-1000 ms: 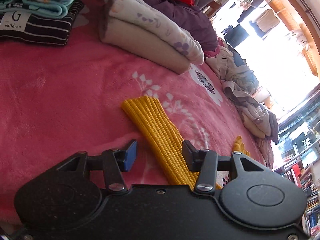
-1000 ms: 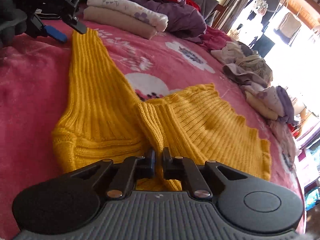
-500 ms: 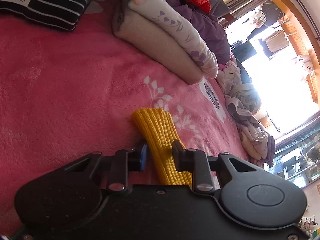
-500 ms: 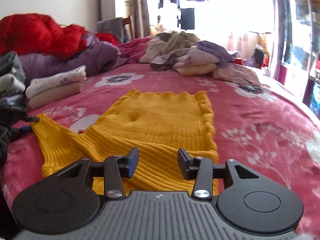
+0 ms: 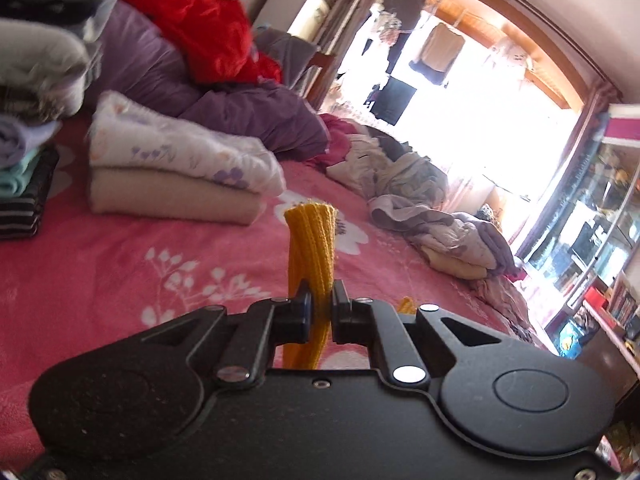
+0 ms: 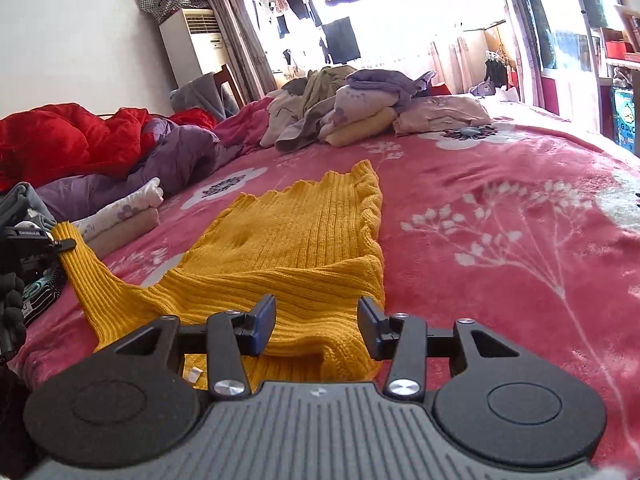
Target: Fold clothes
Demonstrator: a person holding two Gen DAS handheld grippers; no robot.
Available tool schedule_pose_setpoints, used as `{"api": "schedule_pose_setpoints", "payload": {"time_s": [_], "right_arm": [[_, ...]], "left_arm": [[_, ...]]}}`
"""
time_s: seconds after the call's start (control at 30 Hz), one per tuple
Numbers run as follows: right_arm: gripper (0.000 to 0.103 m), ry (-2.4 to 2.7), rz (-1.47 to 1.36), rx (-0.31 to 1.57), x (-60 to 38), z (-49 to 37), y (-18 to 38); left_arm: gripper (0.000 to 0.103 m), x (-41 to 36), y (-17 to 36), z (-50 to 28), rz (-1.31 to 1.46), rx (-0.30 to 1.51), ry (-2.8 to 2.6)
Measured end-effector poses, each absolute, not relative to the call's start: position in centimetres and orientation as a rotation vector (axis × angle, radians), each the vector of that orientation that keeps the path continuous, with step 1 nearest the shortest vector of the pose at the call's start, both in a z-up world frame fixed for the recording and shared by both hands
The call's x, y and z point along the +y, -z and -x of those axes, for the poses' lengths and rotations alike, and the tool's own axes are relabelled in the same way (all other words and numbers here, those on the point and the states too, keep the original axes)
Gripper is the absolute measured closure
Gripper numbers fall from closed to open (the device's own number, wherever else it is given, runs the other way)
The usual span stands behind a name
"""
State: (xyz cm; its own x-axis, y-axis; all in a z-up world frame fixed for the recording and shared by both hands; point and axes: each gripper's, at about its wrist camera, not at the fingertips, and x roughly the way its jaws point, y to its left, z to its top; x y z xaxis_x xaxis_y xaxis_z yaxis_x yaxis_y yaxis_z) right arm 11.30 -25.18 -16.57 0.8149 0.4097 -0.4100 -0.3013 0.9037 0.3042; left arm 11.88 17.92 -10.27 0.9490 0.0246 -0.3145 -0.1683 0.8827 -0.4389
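The pink blanket [image 6: 500,184] with white flowers covers the whole bed in front of me. At its far side I see a red quilt [image 6: 60,140] lying on a purple duvet [image 6: 176,152]. Behind them a white air conditioner [image 6: 200,44] stands against the wall, beside the curtain [image 6: 236,28]. A wooden chair [image 6: 226,80] (only its back shows) stands below it. The window [image 5: 460,92] is very bright, with some garments hanging in it. To the right stands a glass cabinet [image 5: 592,232], and bookshelves [image 5: 616,304] are near its foot.
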Motion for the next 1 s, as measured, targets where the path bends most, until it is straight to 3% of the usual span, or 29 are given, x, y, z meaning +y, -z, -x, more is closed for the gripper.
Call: {"api": "schedule_pose_setpoints", "payload": {"time_s": [0.43, 0.77, 1.0], "right_arm": [[0.059, -0.510, -0.521, 0.431, -28.4, -11.9, 16.7], [0.058, -0.493, -0.850, 0.429, -32.4, -13.1, 19.0], [0.054, -0.466, -0.971, 0.441, -33.8, -14.1, 20.8]], "left_arm": [[0.097, 1.8, 7.7, -13.7, 0.124, 0.306, 0.124], [0.096, -9.9, 13.1, -15.6, -0.210, 0.417, 0.236], [0.096, -13.1, 15.6, -15.9, -0.353, 0.464, 0.266]]}}
